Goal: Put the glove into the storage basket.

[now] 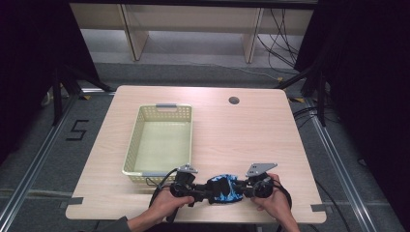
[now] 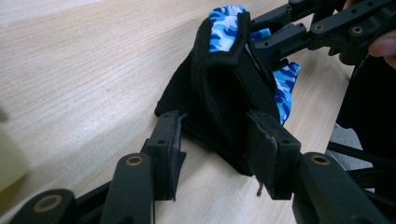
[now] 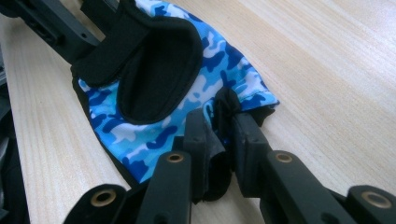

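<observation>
A soft fabric glove [image 1: 223,189] in blue, white and navy camouflage print, with black padded trim and an oval black-edged opening, lies at the near edge of the pale wood-grain bench [image 1: 251,130]. A pale yellow-green perforated plastic basket [image 1: 140,126], rectangular with grey handles, stands just beyond the glove and to its left. A round hole [image 1: 234,100] pierces the bench top well beyond the glove. Grey floor, metal rails and dark curtains surround the bench. The left hand-held gripper [image 2: 217,140] has its black jaws spread around the glove's black cuff end, the pads resting against the fabric. The right hand-held gripper [image 3: 223,135] pinches a bunched fold at the glove's opposite edge.
</observation>
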`<state>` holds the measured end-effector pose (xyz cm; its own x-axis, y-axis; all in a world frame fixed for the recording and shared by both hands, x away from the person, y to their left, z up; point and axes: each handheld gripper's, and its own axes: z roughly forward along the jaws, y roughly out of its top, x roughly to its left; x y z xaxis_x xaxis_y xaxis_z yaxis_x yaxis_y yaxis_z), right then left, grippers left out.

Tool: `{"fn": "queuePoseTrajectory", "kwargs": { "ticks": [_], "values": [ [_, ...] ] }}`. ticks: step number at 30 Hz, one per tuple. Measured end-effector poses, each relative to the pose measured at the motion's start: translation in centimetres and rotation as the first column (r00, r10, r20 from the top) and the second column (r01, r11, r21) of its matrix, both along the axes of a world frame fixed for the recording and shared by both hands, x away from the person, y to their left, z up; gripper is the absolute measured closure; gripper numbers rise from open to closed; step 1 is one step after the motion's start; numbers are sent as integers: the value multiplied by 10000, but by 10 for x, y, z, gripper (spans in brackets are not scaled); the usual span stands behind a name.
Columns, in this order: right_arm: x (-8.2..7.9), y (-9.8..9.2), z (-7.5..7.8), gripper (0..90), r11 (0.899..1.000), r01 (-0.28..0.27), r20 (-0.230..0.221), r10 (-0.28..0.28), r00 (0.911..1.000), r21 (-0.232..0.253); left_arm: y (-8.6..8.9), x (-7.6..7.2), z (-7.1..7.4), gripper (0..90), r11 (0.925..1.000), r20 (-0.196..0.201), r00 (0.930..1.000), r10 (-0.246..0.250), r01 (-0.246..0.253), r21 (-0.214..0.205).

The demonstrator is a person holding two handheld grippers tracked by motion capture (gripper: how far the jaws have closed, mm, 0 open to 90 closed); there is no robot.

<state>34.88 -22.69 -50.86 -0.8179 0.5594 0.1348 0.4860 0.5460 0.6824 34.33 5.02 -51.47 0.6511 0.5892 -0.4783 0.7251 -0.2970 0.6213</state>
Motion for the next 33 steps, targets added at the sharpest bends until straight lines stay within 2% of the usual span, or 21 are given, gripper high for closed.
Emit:
{"fn": "queuePoseTrajectory", "kwargs": {
  "ticks": [2, 3, 5, 6, 8, 9, 13, 14, 15, 17, 23, 25, 28, 29, 31, 33],
  "values": [
    [0, 0, 0, 784, 10000, 27, 5, -27, 10000, 42, 0, 2, -1, 568, 9996, -285, 9994, 199, -204, -192],
    [-1, 1, 0, 784, 9999, 93, -107, -92, 9999, 75, 0, 4, -2, 574, 9992, -400, 9991, 102, -118, -384],
    [-1, 1, -1, 784, 9999, 93, -111, -92, 9999, 88, -1, 4, -3, 598, 9986, -489, 9987, 153, -178, -504],
    [-1, 1, -1, 784, 9999, 92, -85, -91, 9999, 84, -3, 3, -2, 611, 9995, -442, 9988, 231, -239, -182],
    [-1, 1, -1, 785, 9999, 112, -131, -111, 9999, 95, -5, 1, -4, 654, 9995, -220, 9997, 112, -119, -304],
    [-1, 1, -1, 785, 9999, 118, -88, -117, 9999, 63, -5, 0, -2, 677, 9999, -193, 9997, 126, -127, -43],
    [0, 0, -1, 786, 10000, 84, -17, -84, 10000, 40, -4, 0, -5, 771, 9990, -281, 9995, 167, -178, -408],
    [-1, 0, 0, 787, 9999, 133, -142, -132, 9998, 36, -3, 0, -6, 788, 9974, -259, 9995, 169, -187, -696],
    [-2, 1, 0, 788, 9996, 254, -314, -250, 9992, 122, -3, 0, -6, 808, 9979, -176, 9997, 188, -198, -624],
    [0, -1, 0, 797, 9996, 255, -311, -251, 9992, 114, -3, 0, -5, 836, 9967, -12, 10000, -56, 54, -805],
    [-2, -2, 5, 812, 9985, 468, -328, -459, 9984, 277, -4, -3, -2, 849, 9966, 243, 9995, -180, 199, -805],
    [-3, -3, 6, 813, 9985, 419, -269, -410, 9988, 349, -3, -3, 0, 850, 9977, 271, 9996, -81, 99, -664],
    [-5, -2, 9, 814, 9978, 520, -289, -508, 9983, 409, -3, -4, 1, 853, 9973, 332, 9994, -11, 36, -734],
    [-5, -2, 9, 813, 9978, 497, -168, -490, 9987, 448, -2, -4, 3, 854, 9978, 375, 9993, -79, 104, -657],
    [-6, -2, 12, 814, 9967, 524, -206, -512, 9985, 622, -1, -3, 3, 854, 9956, 395, 9991, -142, 178, -921],
    [-6, -4, 15, 814, 9953, 526, -107, -519, 9986, 816, 1, -3, 6, 854, 9962, 581, 9983, -103, 152, -853]
  ]
}}
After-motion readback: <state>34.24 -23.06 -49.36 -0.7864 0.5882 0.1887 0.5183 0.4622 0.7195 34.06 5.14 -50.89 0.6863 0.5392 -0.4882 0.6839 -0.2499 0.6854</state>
